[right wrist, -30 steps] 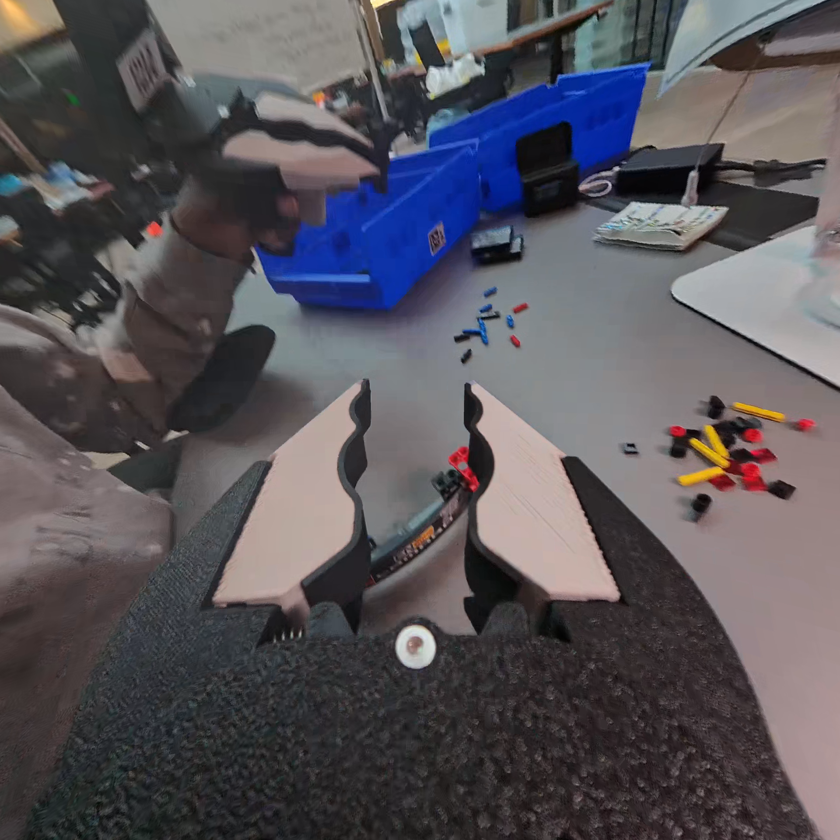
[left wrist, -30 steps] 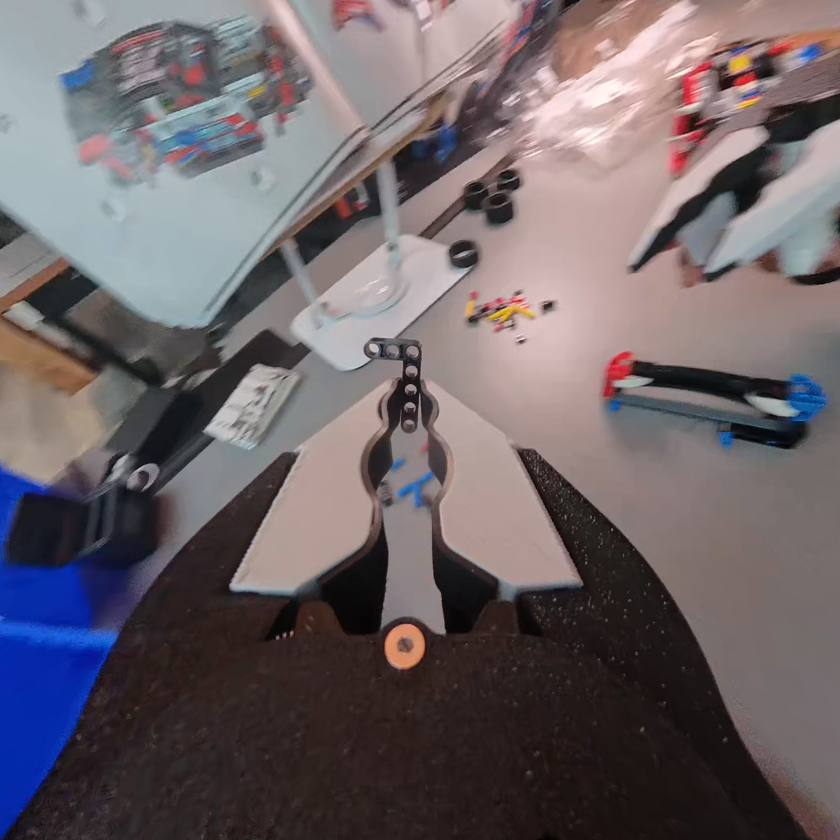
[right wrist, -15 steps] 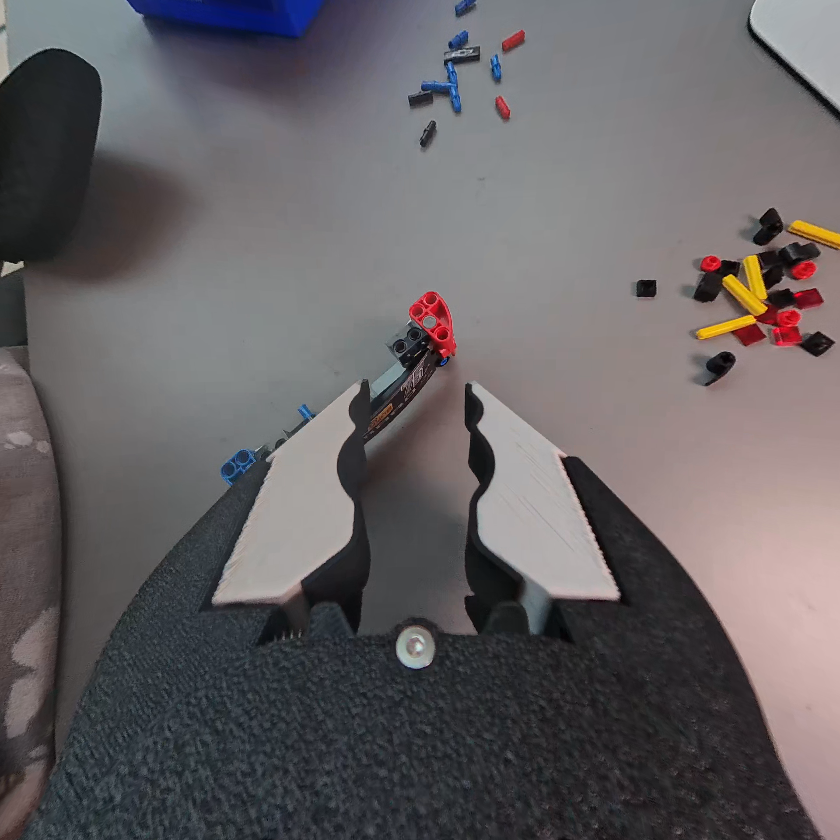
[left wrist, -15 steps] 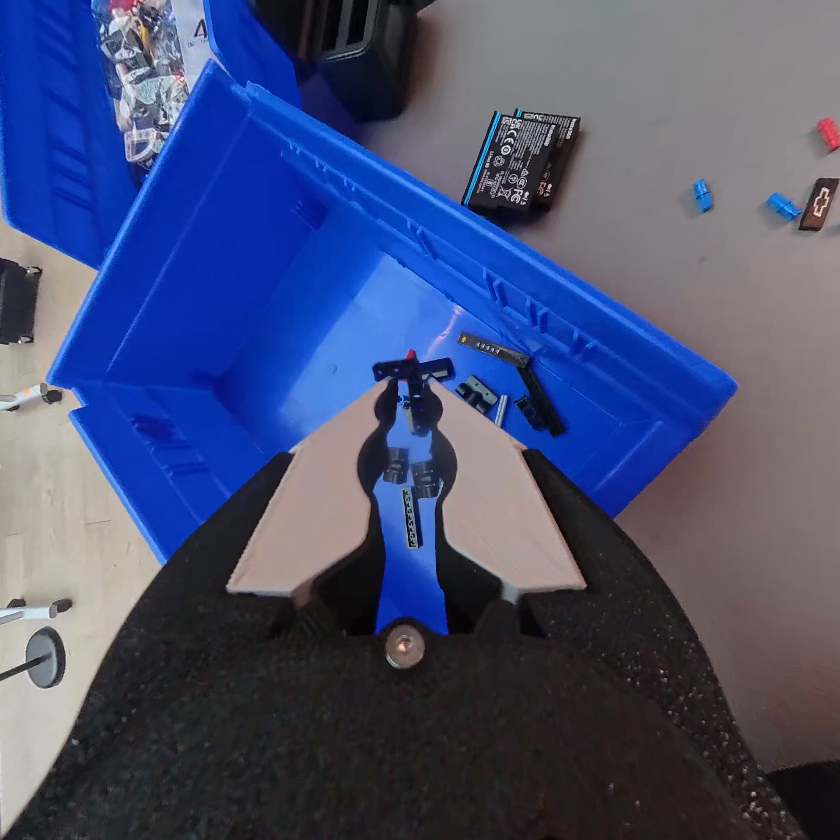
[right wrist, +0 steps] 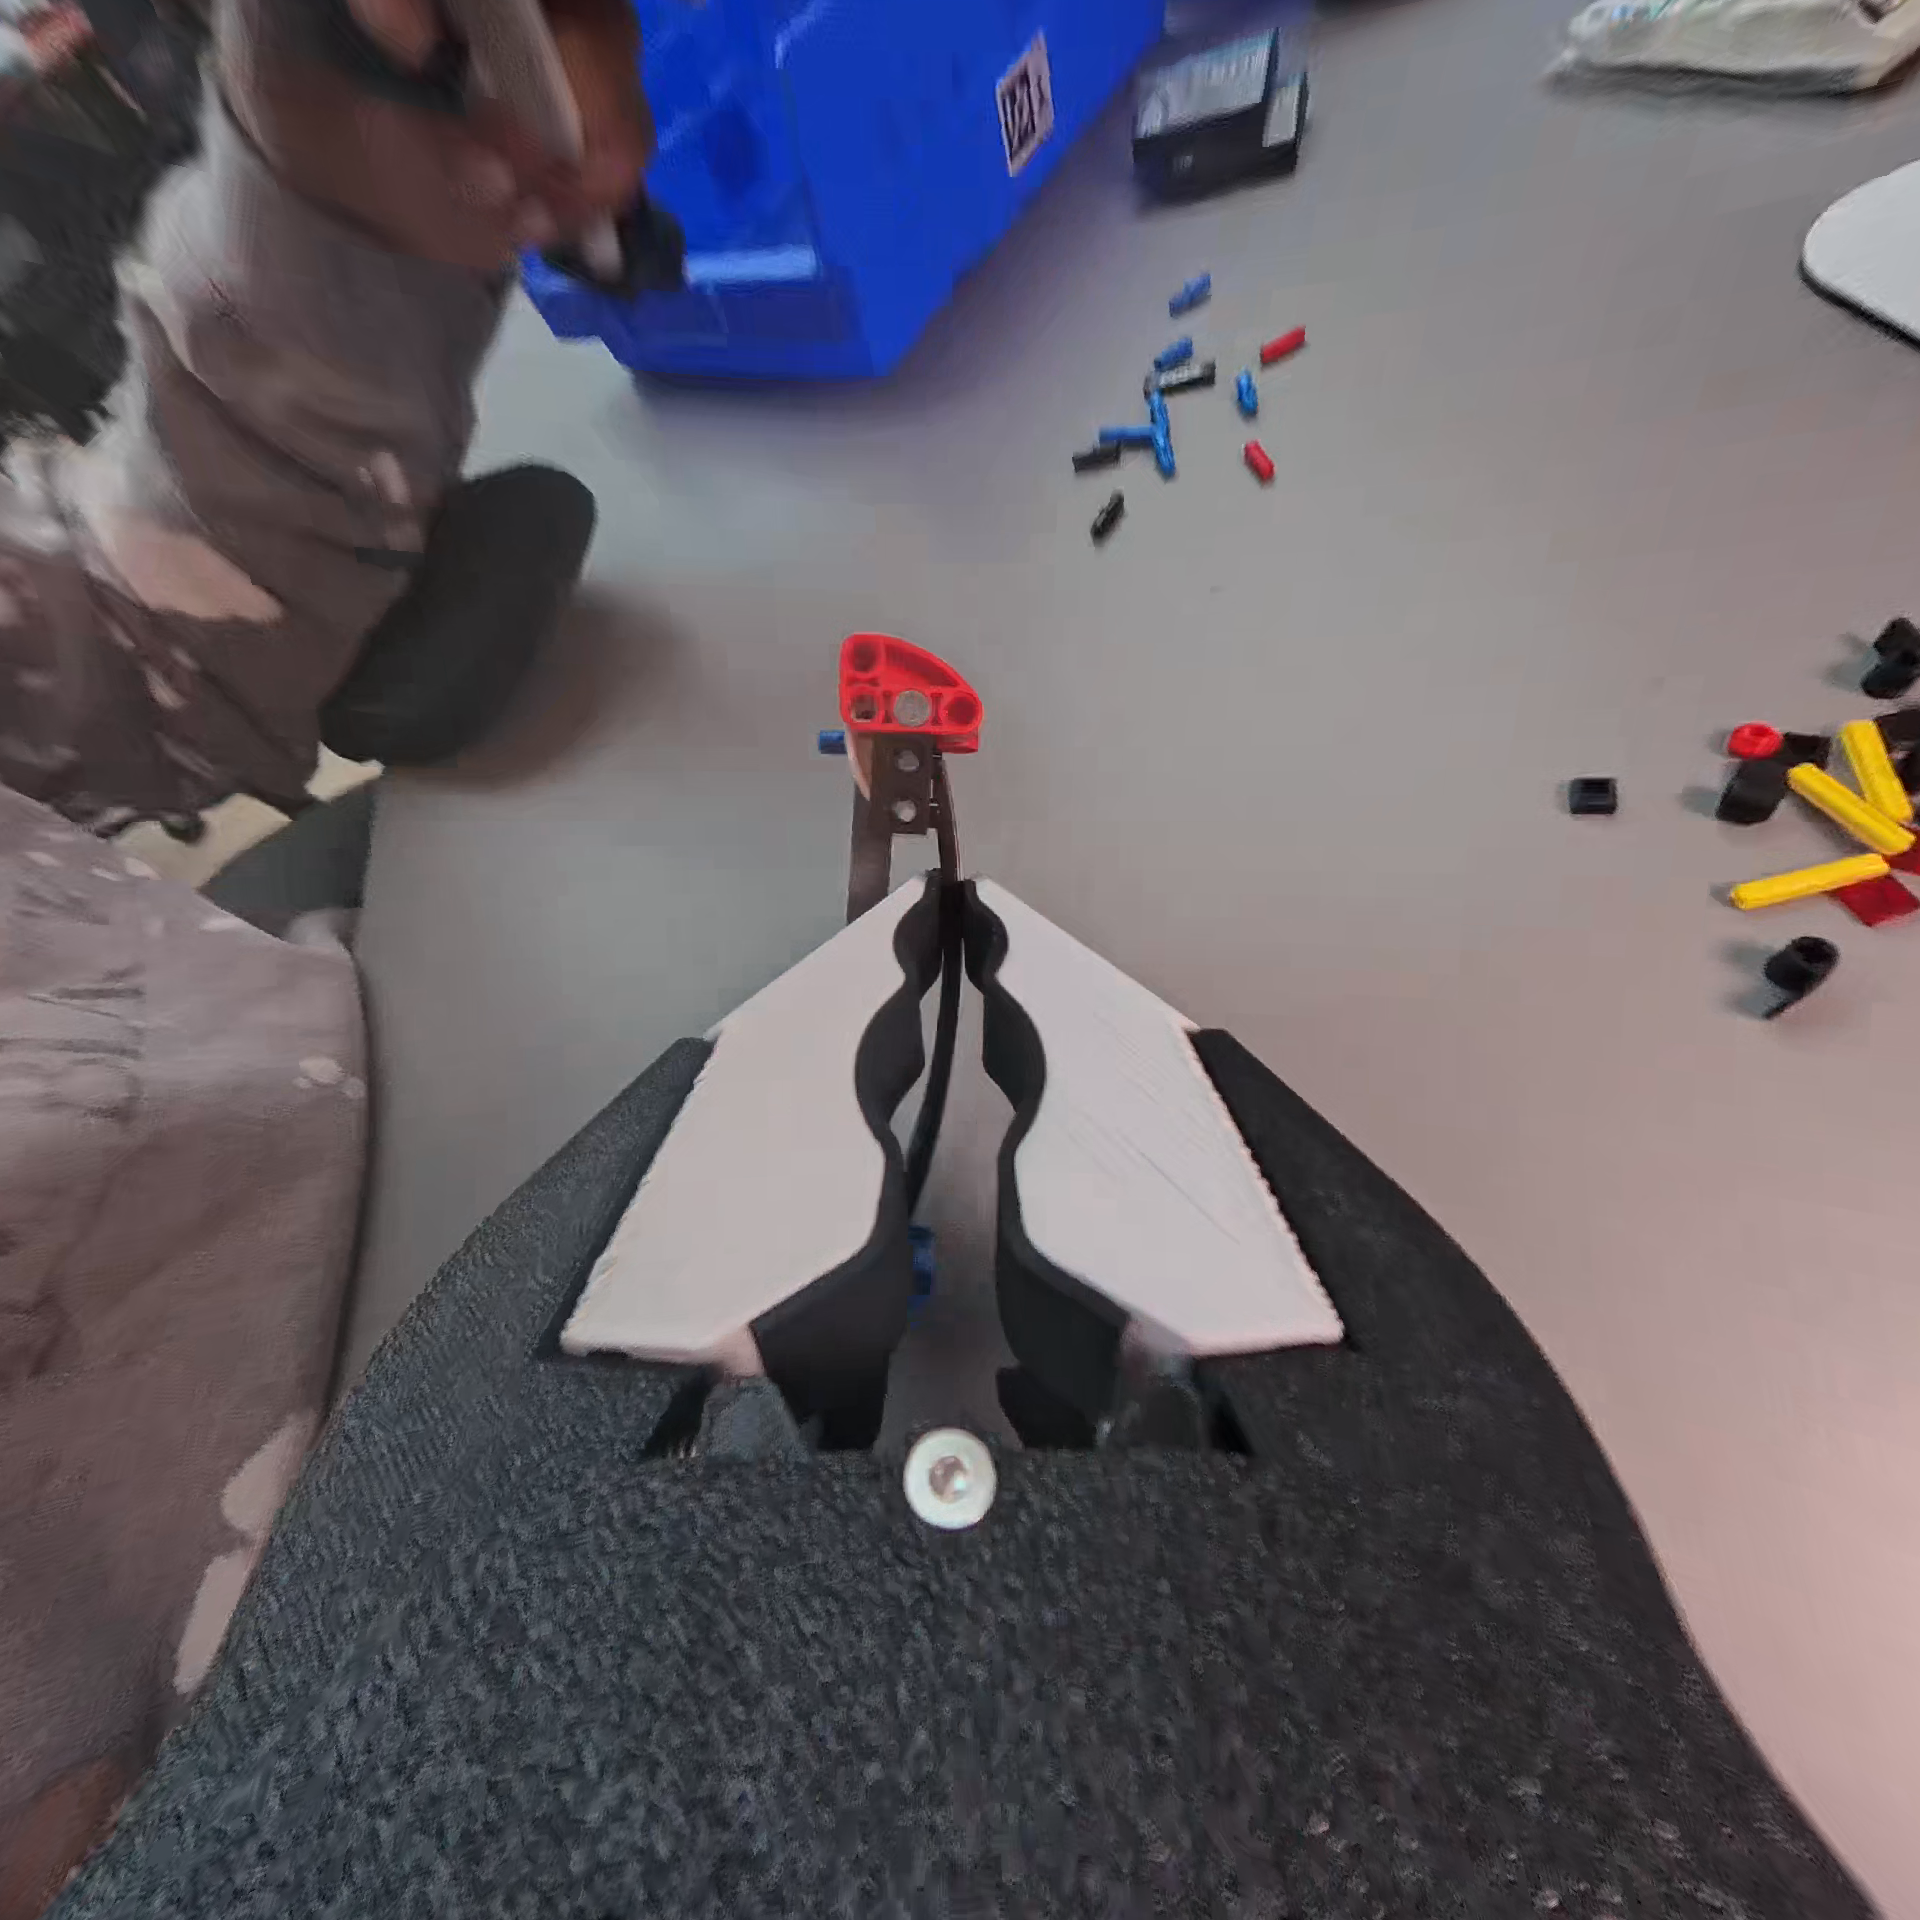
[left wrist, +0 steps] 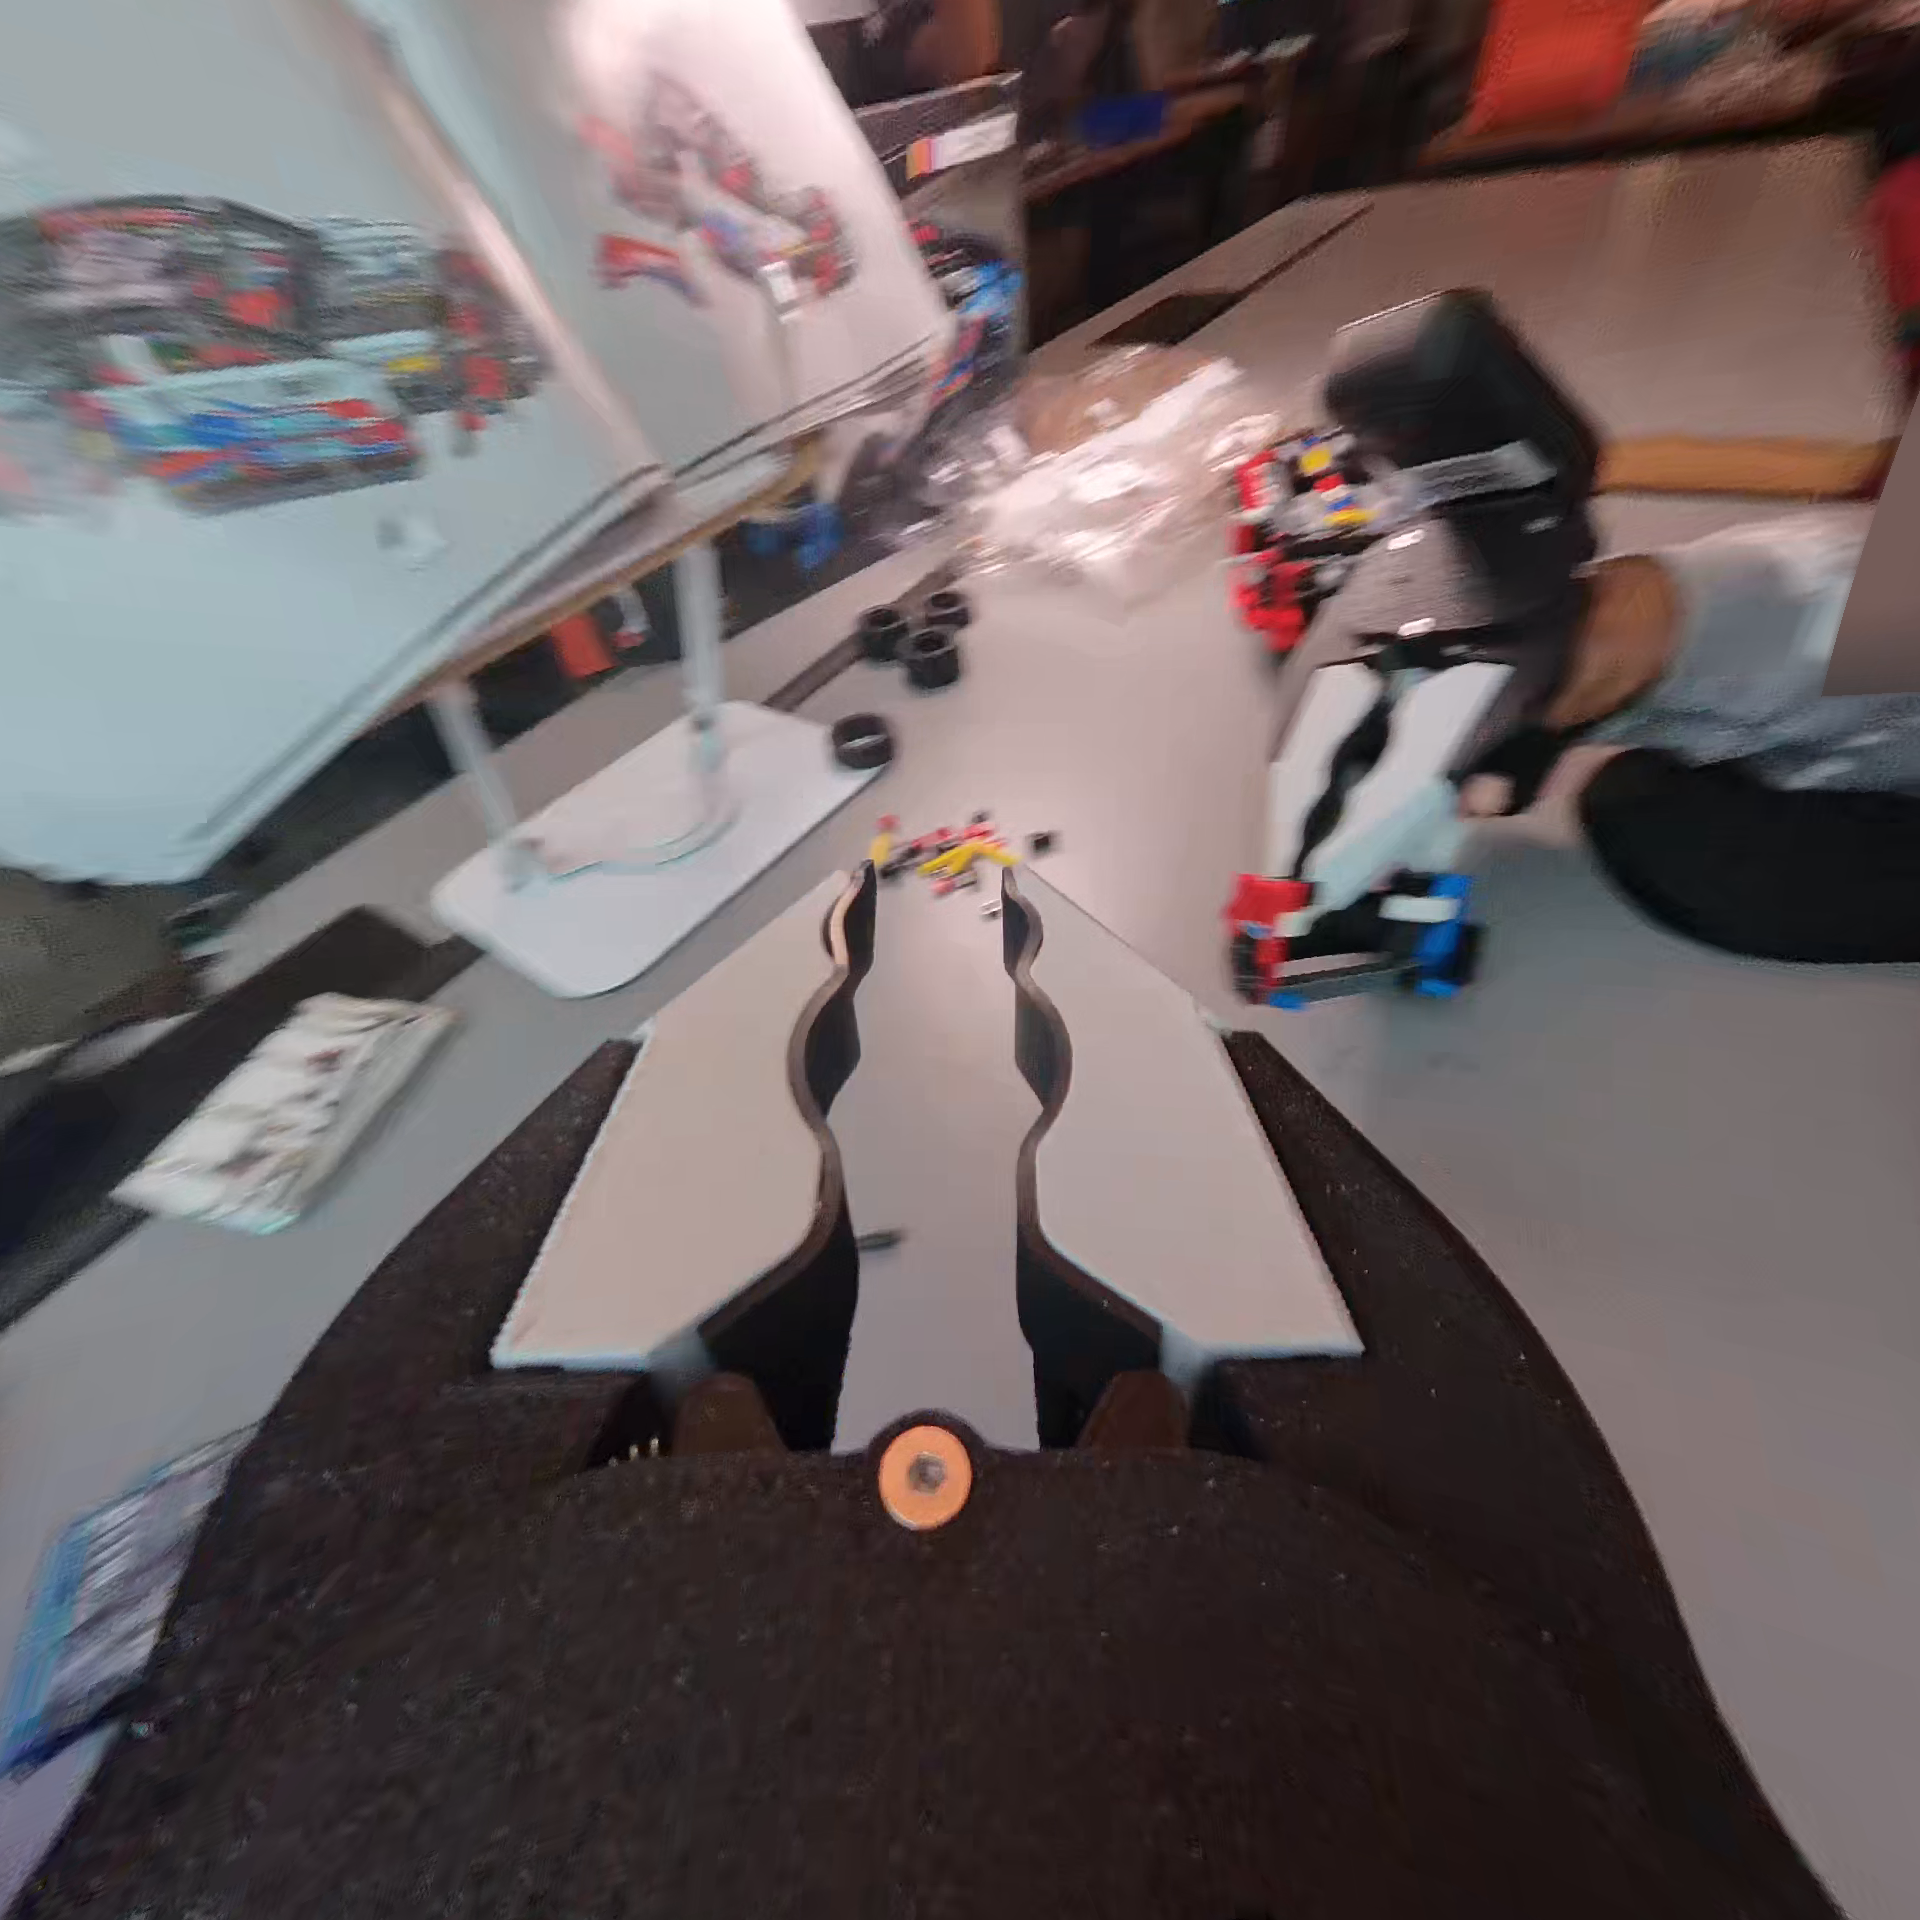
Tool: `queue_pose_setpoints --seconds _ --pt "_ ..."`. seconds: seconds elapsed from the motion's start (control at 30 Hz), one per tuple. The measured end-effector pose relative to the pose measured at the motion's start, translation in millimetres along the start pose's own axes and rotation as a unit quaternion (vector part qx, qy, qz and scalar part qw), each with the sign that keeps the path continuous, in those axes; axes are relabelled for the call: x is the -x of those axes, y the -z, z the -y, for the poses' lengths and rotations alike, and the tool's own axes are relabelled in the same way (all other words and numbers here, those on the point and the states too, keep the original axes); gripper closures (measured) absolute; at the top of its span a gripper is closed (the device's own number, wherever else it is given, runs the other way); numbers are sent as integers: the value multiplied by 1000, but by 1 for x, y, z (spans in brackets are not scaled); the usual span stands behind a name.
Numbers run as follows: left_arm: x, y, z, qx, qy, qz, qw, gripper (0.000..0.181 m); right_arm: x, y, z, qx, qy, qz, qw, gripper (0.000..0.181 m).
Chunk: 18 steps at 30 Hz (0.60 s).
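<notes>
The right gripper (right wrist: 943, 883) is clenched on one slim black toy-brick assembly with a red quarter-round perforated end piece (right wrist: 906, 694), lifted above the grey tabletop (right wrist: 1351, 644). The left gripper (left wrist: 935, 894) hangs released with nothing between its fingers, pointing at a scatter of small yellow, red and black plastic bricks (left wrist: 951, 852). Four black rubber toy tyres (left wrist: 914, 644) lie farther back, and one blue plastic bin (right wrist: 883, 177) bearing a sticker sits toward the far left edge.
</notes>
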<state>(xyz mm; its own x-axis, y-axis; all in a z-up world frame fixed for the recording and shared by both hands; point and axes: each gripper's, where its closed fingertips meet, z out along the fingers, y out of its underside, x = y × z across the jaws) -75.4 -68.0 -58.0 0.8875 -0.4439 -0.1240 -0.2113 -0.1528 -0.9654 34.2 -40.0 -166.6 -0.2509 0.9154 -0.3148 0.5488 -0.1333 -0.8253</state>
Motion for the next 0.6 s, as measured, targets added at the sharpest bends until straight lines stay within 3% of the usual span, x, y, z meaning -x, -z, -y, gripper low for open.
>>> queue_pose_setpoints --seconds 0.03,0.13,0.27,0.5,0.57,0.6 --pt "-24 -11 1 -19 31 -66 997 155 2 4 8 -24 -17 15 999 180" --pt "-71 -33 -8 -34 131 -207 969 146 16 19 33 -111 -53 88 988 179" --pt "-98 -52 -13 -43 246 -284 926 138 27 37 59 -200 -104 168 960 180" --pt "-117 -61 -8 -48 283 -318 904 158 34 32 70 -258 -165 225 925 178" --pt "-113 -60 -11 -40 289 -309 905 160 29 29 70 -263 -170 214 925 178" --pt "-111 -60 -13 -39 292 -306 905 173 22 27 69 -261 -177 191 929 177"
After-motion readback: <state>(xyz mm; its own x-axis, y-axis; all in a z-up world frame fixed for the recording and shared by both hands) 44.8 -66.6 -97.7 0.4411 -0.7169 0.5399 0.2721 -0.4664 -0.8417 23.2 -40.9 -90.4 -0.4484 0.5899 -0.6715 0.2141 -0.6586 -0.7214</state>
